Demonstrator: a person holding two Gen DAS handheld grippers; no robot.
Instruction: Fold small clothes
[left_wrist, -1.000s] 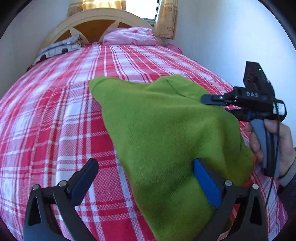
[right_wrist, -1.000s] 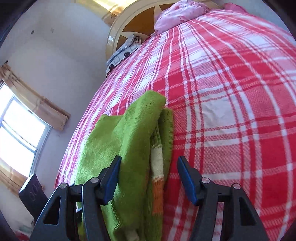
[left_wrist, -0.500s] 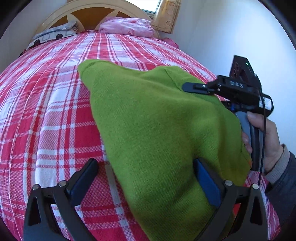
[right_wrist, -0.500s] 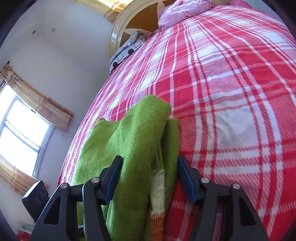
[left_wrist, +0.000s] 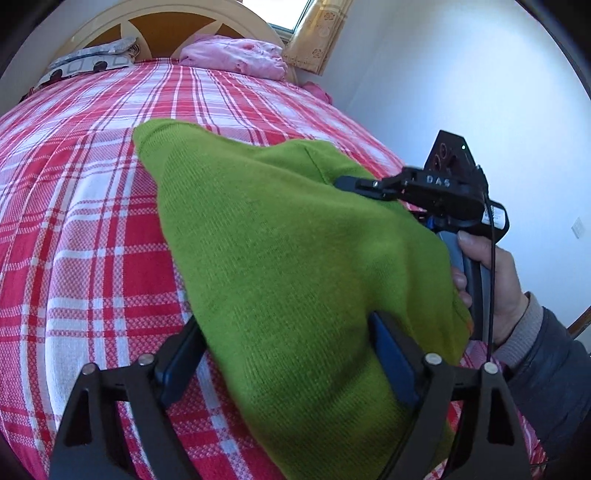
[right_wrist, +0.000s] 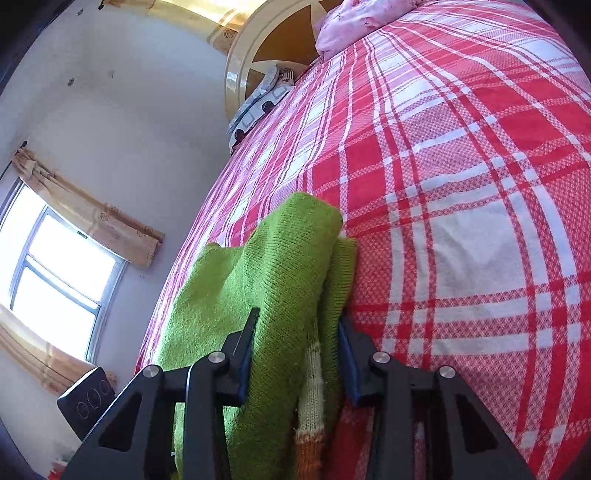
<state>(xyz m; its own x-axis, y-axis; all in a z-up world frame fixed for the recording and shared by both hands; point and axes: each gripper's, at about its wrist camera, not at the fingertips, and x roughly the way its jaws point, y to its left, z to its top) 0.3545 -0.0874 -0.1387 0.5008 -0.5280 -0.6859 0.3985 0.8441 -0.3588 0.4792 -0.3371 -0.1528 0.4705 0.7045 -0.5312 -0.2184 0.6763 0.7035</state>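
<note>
A lime-green knit sweater (left_wrist: 295, 258) with a cream and orange band lies bunched on the plaid bed (left_wrist: 92, 221); both grippers' jaws clamp its folds.

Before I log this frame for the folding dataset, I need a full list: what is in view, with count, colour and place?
green knitted garment: one, green with cream and orange stripes at one end, on the bed, between both grippers' fingers
plaid bedspread: one, red and white, covering the bed
pink bedding: one heap, pink, at the headboard
patterned pillow: one, grey-white, left of the pink heap
headboard: one, cream and brown
curtains: tan, over the window
left hand-held gripper: black, blue pads, closing on the garment
right hand-held gripper: black, clamped on the garment's folded edge
right hand: one, on the handle
</note>
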